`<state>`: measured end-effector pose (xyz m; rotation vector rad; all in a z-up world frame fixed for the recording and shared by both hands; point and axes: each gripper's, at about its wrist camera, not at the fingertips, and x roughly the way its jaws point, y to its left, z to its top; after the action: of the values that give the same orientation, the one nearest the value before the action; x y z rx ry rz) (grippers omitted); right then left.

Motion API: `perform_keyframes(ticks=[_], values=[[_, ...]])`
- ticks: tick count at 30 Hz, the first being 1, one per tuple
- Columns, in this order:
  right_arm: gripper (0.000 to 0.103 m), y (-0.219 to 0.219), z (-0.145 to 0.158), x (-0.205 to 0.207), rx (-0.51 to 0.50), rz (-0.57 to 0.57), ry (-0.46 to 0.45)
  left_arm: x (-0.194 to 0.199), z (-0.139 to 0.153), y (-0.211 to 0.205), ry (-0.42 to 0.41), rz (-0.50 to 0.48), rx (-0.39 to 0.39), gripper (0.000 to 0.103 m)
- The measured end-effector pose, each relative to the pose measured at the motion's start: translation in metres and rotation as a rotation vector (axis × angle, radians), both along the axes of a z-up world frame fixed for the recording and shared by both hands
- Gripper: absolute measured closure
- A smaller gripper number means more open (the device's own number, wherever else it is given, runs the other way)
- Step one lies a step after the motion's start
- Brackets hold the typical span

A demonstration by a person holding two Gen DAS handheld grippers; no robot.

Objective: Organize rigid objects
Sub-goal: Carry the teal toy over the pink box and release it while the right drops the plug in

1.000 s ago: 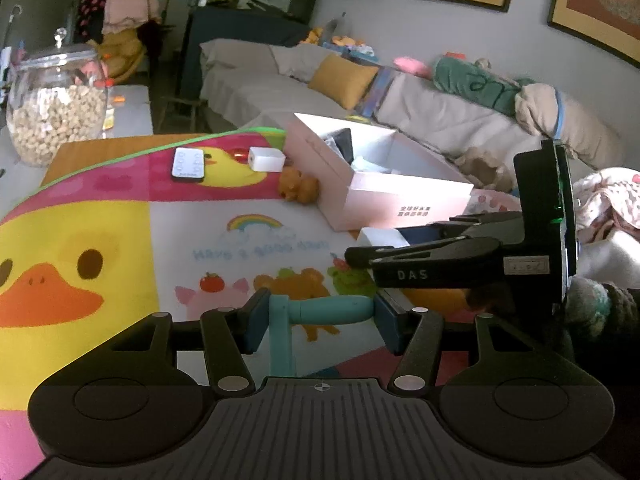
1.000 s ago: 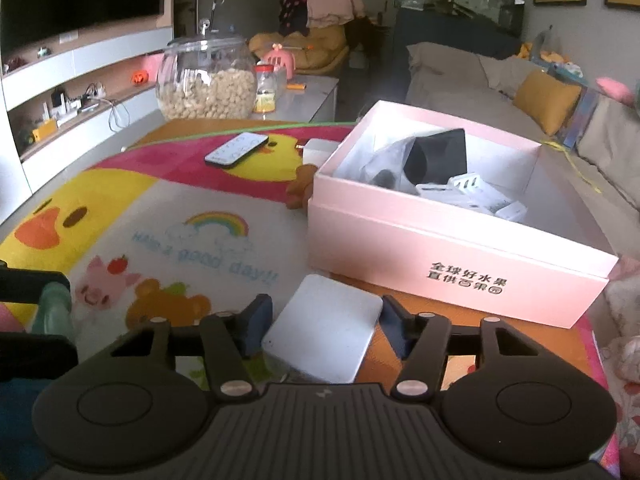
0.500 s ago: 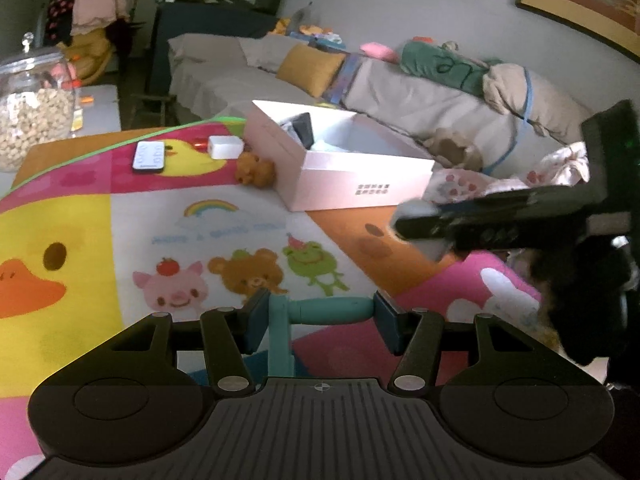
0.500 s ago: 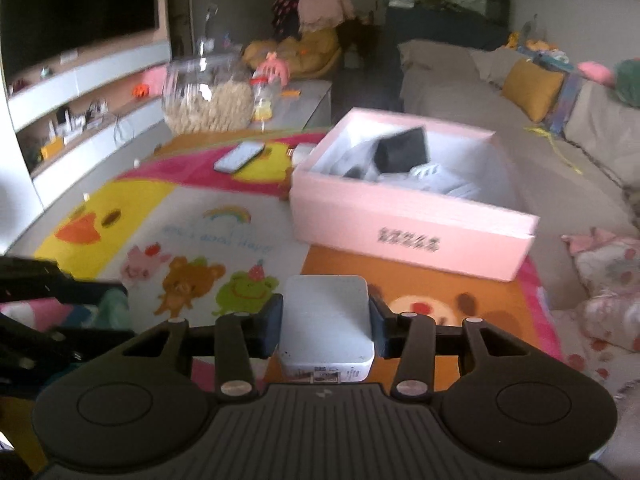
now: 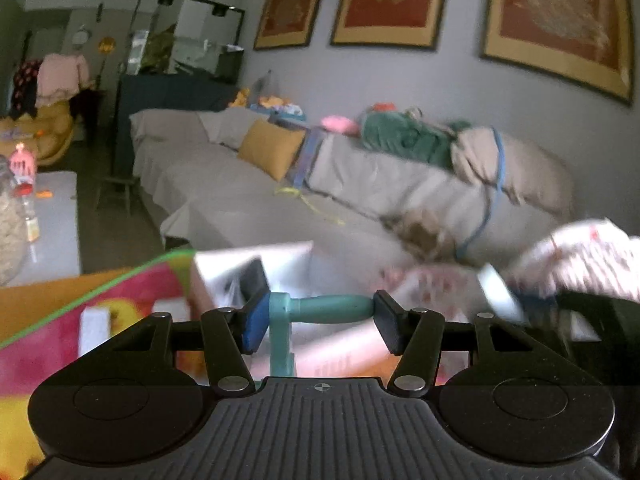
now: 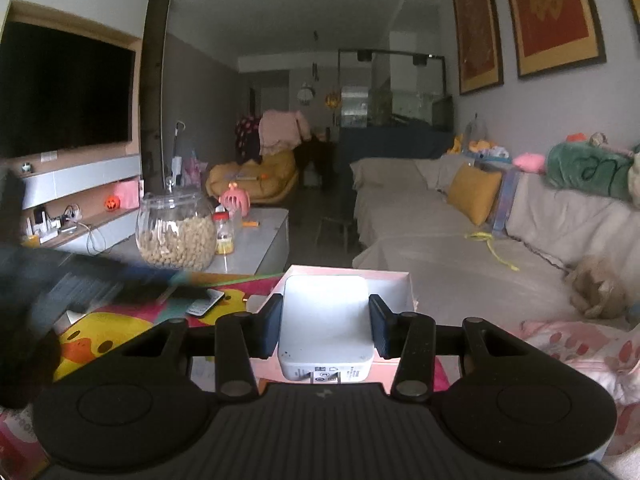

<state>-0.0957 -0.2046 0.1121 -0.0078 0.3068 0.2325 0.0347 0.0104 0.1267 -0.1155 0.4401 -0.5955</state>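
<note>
My left tongs are clamped on a teal T-shaped piece, its bar spanning pad to pad, stem pointing down toward the palm. Beyond it, blurred, the pink box sits open on the cartoon play mat. My right tongs are clamped on a white square adapter, flat sides against both pads, label end nearest the camera. The adapter is held up in front of the pink box. A remote lies on the mat; a glass jar stands on the counter behind.
</note>
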Motion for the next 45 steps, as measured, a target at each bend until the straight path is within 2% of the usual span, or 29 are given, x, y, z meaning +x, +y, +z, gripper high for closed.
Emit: perform_keyframes(ticks=[3, 5, 8, 10, 12, 18, 24, 29, 33, 37, 41, 45], values=[[0.059, -0.006, -0.005, 0.002, 0.01, 0.004, 0.011, 0.048, -0.002, -0.02, 0.039, 0.03, -0.091, 0.042], [0.059, -0.011, -0.01, 0.007, 0.015, -0.007, 0.027, 0.071, -0.013, -0.028, 0.097, 0.077, -0.158, 0.043], [0.059, -0.019, -0.018, 0.013, 0.008, -0.035, 0.045, 0.082, -0.027, -0.029, 0.122, 0.156, -0.168, 0.044], [0.059, -0.022, -0.024, 0.019, -0.003, -0.057, 0.057, 0.077, -0.036, -0.018, 0.119, 0.203, -0.167, 0.044], [0.059, -0.025, -0.031, 0.029, -0.004, -0.077, 0.085, 0.067, -0.046, 0.0, 0.154, 0.219, -0.184, 0.044], [0.059, -0.022, -0.045, 0.066, 0.033, -0.095, 0.162, 0.009, -0.089, 0.053, 0.197, 0.203, -0.274, 0.044], [0.059, -0.002, -0.045, 0.137, 0.018, -0.096, 0.223, -0.017, -0.127, 0.08, 0.258, 0.172, -0.344, 0.044], [0.059, 0.024, -0.058, 0.203, -0.067, -0.147, 0.303, -0.023, -0.134, 0.089, 0.251, 0.167, -0.369, 0.044], [0.058, 0.037, -0.071, 0.234, -0.161, -0.157, 0.347, -0.024, -0.135, 0.094, 0.248, 0.177, -0.389, 0.044], [0.054, 0.038, -0.068, 0.224, -0.182, -0.147, 0.321, -0.022, -0.136, 0.097, 0.259, 0.185, -0.391, 0.044], [0.034, 0.036, -0.061, 0.189, -0.141, -0.126, 0.27, -0.024, -0.135, 0.095, 0.25, 0.193, -0.376, 0.044], [0.029, 0.04, -0.068, 0.141, -0.128, -0.047, 0.241, -0.022, -0.134, 0.092, 0.248, 0.212, -0.346, 0.044]])
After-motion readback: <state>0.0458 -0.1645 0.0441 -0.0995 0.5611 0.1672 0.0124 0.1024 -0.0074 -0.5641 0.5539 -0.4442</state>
